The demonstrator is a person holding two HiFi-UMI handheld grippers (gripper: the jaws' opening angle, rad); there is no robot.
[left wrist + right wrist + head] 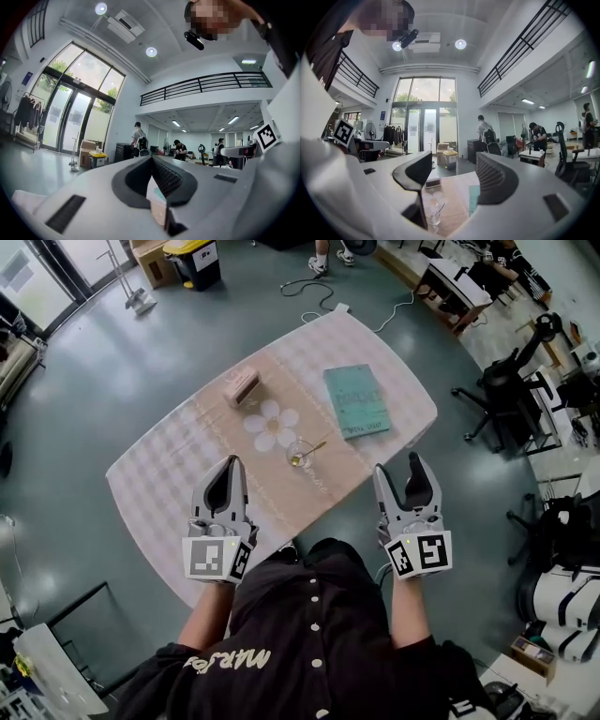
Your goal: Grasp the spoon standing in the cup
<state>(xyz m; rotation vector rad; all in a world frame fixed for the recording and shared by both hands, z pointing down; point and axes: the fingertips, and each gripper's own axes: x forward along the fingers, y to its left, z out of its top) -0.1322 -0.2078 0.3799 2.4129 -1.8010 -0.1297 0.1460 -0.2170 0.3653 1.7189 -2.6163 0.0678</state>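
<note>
The head camera looked steeply down from well above the table (pixel 150 474). The camera on the right gripper (pixel 397 465) sat low, facing almost level across it toward the glass doors (pixel 423 126), sharing the cup (pixel 435 213) and teal book (pixel 473 199) with the head view. That on the left gripper (pixel 232 463) faced the hall, catching only a sliver of table.

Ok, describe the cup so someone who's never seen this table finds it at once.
On the oval table, follow the beige runner across its middle. The cup stands on it beside the white flower mat, nearer the person. It alone is clear glass, with a spoon leaning in it.
</note>
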